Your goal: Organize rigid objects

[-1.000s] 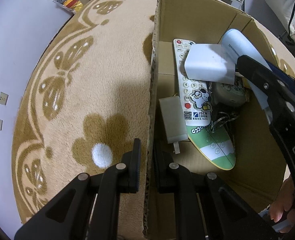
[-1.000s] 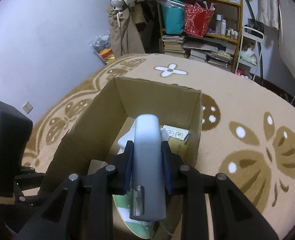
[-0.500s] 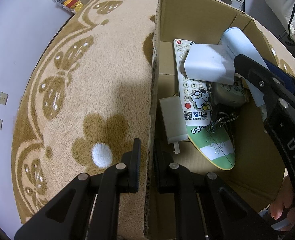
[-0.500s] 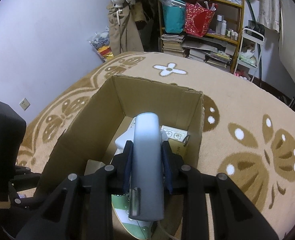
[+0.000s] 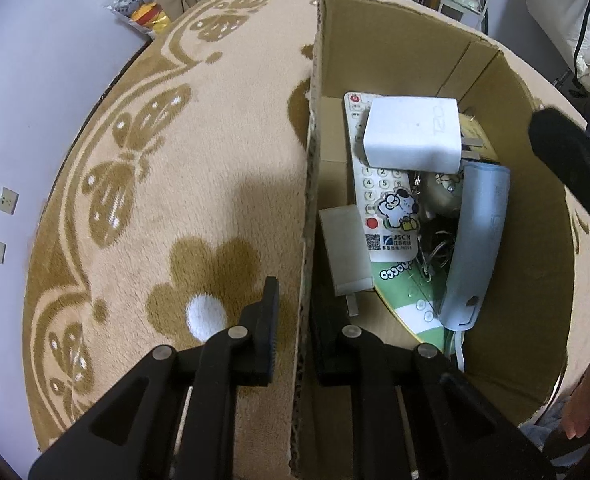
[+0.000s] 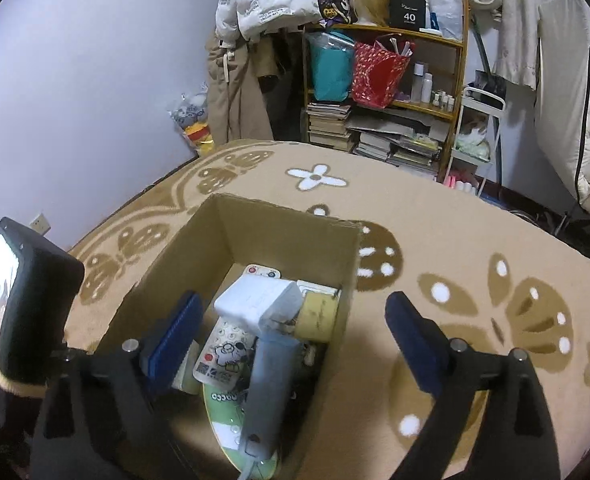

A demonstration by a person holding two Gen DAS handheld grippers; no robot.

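Note:
A cardboard box (image 5: 407, 40) (image 6: 279, 236) stands on a beige patterned blanket. Inside lie a white remote (image 5: 379, 200) (image 6: 225, 350), a white charger block (image 5: 413, 134) (image 6: 261, 302), a green-and-white oval item (image 5: 411, 296) and a pale blue-grey cylinder (image 5: 477, 240) (image 6: 269, 384) resting lengthwise on top. My left gripper (image 5: 295, 308) is shut on the box's near-left wall (image 5: 307, 208). My right gripper (image 6: 291, 344) hangs wide open above the box, with nothing between its fingers, and the cylinder lies below it.
The blanket (image 6: 475, 240) spreads around the box. Behind it a wooden shelf (image 6: 391, 92) holds bags, books and bottles, with clothes hanging beside. A person's hand (image 5: 583, 404) shows at the left wrist view's lower right.
The right gripper opened and let go of the blue-grey cylinder, which now lies in the box; the gripper rose. The left gripper kept its hold on the box wall.

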